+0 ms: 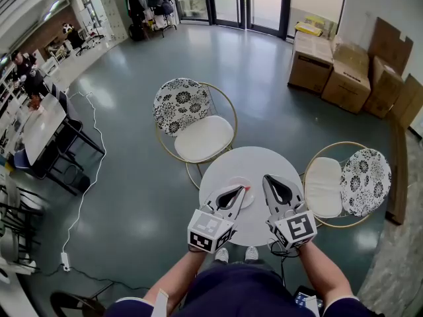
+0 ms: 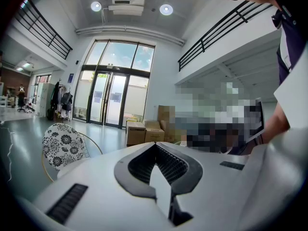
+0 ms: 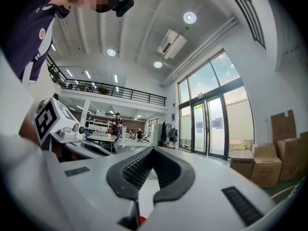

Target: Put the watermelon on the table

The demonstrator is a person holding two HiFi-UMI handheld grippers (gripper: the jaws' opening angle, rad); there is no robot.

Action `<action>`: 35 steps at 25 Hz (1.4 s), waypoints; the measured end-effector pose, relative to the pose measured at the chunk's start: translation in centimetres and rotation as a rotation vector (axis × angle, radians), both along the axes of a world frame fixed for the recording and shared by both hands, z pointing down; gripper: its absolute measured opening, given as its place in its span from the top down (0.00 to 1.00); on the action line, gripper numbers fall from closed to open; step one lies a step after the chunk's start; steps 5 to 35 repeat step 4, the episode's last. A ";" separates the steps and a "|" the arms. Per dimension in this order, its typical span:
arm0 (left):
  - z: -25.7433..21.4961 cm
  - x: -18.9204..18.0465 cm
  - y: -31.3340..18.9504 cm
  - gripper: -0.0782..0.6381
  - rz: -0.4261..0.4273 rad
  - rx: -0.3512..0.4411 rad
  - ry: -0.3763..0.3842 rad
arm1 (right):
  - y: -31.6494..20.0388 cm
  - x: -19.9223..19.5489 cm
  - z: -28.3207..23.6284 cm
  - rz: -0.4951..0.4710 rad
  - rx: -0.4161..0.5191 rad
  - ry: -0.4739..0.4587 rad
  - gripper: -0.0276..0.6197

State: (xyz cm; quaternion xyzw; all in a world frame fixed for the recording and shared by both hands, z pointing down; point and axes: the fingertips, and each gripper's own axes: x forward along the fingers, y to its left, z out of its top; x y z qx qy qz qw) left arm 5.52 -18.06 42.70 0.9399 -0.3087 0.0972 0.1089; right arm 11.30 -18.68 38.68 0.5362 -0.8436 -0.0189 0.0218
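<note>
Watermelon: one small red piece, just beyond the left gripper's closed, empty fingers, at the rim of one plate. Whether it rests on plate or tabletop cannot be told. Right gripper fingers are likewise closed and empty, off to its right. Judged stage: pickup pending, or piece already set down. Two chairs.

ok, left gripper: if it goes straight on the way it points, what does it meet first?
Nothing close, it seems: the left gripper aims roughly level over the table, with open floor past its tips, then the cardboard boxes far off. Depth is unclear.
</note>
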 end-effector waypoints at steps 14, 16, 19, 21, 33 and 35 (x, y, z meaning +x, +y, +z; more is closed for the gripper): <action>0.1 -0.2 -0.2 0.88 -0.001 -0.004 -0.002 | -0.2 -0.2 -0.2 -0.002 0.002 0.000 0.95; 0.1 -0.2 -0.2 0.88 -0.001 -0.004 -0.002 | -0.2 -0.2 -0.2 -0.002 0.002 0.000 0.95; 0.1 -0.2 -0.2 0.88 -0.001 -0.004 -0.002 | -0.2 -0.2 -0.2 -0.002 0.002 0.000 0.95; 0.1 -0.2 -0.2 0.88 -0.001 -0.004 -0.002 | -0.2 -0.2 -0.2 -0.002 0.002 0.000 0.95; 0.1 -0.2 -0.2 0.88 -0.001 -0.004 -0.002 | -0.2 -0.2 -0.2 -0.002 0.002 0.000 0.95; 0.1 -0.2 -0.2 0.88 -0.001 -0.004 -0.002 | -0.2 -0.2 -0.2 -0.002 0.002 0.000 0.95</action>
